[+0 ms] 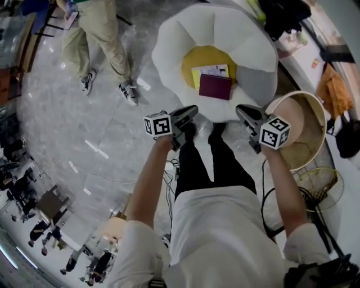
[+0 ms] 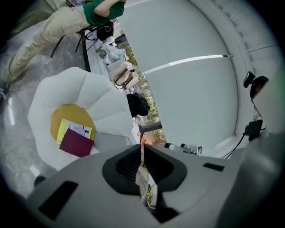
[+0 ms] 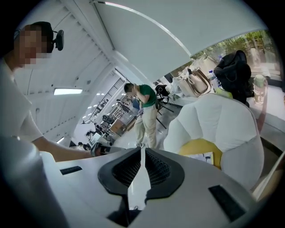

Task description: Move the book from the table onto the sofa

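A maroon book [image 1: 215,86] lies on the yellow seat of the white flower-shaped sofa [image 1: 169,45], overlapping a yellow-and-white book [image 1: 211,71] beneath it. Both grippers are held up in front of the sofa, apart from the books. My left gripper [image 1: 191,112] is shut with nothing between its pads. My right gripper [image 1: 243,111] is shut and empty too. In the left gripper view the maroon book [image 2: 76,143] sits on the sofa [image 2: 53,89] to the left of the closed left gripper [image 2: 143,149]. In the right gripper view the right gripper [image 3: 143,151] points past the sofa [image 3: 213,120].
A round beige table [image 1: 306,112] stands right of the sofa, with a wire basket [image 1: 320,188] in front of it. A person in khaki trousers [image 1: 101,39] stands on the marble floor at the upper left. Bags [image 1: 284,14] lie behind the sofa.
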{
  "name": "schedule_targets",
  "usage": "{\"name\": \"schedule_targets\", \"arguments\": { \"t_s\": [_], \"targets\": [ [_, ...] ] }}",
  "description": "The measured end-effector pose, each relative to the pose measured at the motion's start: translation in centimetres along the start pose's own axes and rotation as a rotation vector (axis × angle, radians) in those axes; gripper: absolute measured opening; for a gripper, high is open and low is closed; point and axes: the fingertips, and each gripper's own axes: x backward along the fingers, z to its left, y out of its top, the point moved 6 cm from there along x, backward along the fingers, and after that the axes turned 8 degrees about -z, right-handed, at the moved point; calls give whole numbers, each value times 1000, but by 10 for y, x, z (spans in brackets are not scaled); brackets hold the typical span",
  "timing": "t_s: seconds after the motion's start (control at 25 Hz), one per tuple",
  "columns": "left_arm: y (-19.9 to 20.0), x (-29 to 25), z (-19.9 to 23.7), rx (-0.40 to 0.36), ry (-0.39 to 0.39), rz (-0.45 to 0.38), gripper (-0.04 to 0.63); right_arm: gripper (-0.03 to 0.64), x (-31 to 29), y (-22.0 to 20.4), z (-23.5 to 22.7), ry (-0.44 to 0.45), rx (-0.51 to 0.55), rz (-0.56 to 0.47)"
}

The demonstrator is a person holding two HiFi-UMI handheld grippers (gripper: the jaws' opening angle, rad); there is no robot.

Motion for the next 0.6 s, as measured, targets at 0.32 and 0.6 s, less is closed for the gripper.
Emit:
{"name": "schedule_targets", "arguments": {
  "t_s": [0.32,0.6],
  "targets": [
    [6,57,-48,38,-33,-85,12,49,9,11,43,-5,50,29],
    [4,98,-98,14,-62,-124,3,48,16,22,92,-31,33,2]
  ]
}}
